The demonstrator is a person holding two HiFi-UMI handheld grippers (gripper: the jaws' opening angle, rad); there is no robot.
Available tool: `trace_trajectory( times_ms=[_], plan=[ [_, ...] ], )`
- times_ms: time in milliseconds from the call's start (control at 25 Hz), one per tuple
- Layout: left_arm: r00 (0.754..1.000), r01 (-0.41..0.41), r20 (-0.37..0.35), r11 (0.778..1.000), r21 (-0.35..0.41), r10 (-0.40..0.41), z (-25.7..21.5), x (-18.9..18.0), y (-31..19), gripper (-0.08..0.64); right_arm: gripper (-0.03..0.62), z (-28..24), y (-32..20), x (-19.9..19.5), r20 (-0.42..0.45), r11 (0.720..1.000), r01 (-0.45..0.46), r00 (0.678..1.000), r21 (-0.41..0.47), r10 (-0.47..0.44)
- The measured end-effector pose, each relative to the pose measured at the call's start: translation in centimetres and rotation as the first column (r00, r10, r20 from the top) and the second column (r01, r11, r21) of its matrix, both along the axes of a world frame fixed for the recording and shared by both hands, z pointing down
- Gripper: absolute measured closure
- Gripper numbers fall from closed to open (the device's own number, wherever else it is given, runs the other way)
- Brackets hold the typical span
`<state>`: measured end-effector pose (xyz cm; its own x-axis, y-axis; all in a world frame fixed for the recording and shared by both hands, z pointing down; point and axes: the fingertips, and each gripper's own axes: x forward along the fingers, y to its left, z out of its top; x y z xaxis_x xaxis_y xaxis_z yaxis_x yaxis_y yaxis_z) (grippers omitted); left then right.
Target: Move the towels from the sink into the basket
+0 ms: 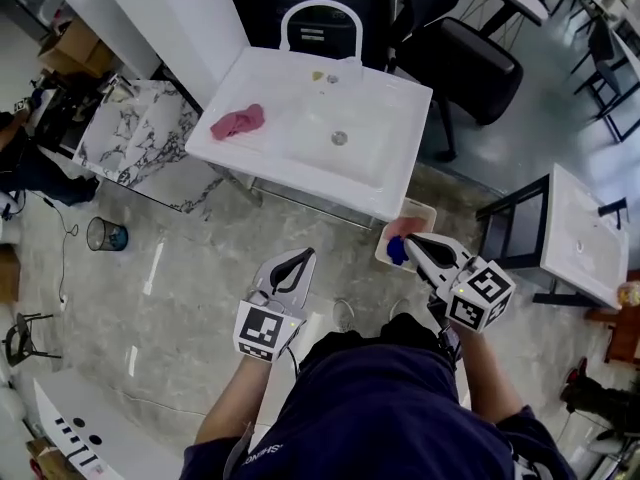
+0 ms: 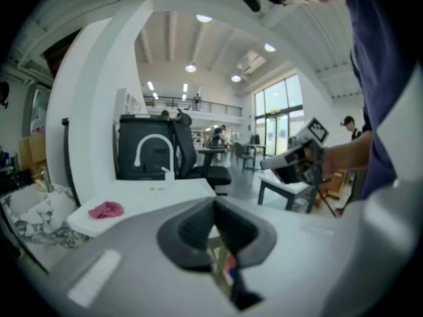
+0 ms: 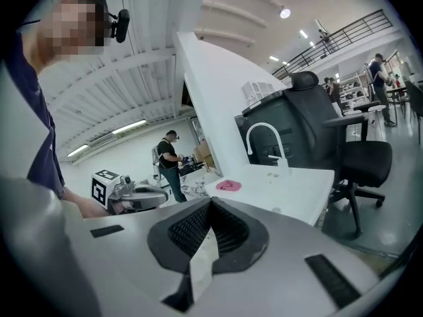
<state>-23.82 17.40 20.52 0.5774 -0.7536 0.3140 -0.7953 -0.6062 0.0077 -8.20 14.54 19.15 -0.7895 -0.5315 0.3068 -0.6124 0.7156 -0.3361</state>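
A crumpled pink towel (image 1: 237, 122) lies on the left counter of the white sink (image 1: 300, 153), beside the basin; it also shows as a small pink towel (image 2: 106, 209) (image 3: 229, 185) in both gripper views. A pale basket (image 1: 417, 211) stands on the floor by the sink's front right corner, with a pink and a blue towel (image 1: 397, 251) in it. My left gripper (image 1: 302, 256) is shut and empty, in front of the sink. The right gripper (image 1: 411, 240) is shut and empty too, its tip over the basket.
A marble-topped table (image 1: 150, 143) stands left of the sink and a black office chair (image 1: 460, 53) behind it on the right. A small bin (image 1: 105, 234) sits on the floor at left. A black-framed white table (image 1: 575, 233) is at right. A person (image 3: 168, 157) stands far off.
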Motion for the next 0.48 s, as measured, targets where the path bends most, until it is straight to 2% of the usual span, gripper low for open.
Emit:
trace_trajectory(
  times_ms=[280,480],
  plan=[
    [0.995,0.103,-0.014,0.995,-0.009,-0.103,-0.5,-4.3,-2.1,0.557,0.586,-0.7,-3.5,-5.5,0.019,0.995,0.102,0.995,0.004,-0.102],
    [0.986,0.166,0.004,0.986,-0.016,-0.166,-0.5,-6.4,-4.6,0.557,0.584,0.1,-6.9,-9.2,0.057,0.984,0.179,0.982,-0.003,-0.178]
  ],
)
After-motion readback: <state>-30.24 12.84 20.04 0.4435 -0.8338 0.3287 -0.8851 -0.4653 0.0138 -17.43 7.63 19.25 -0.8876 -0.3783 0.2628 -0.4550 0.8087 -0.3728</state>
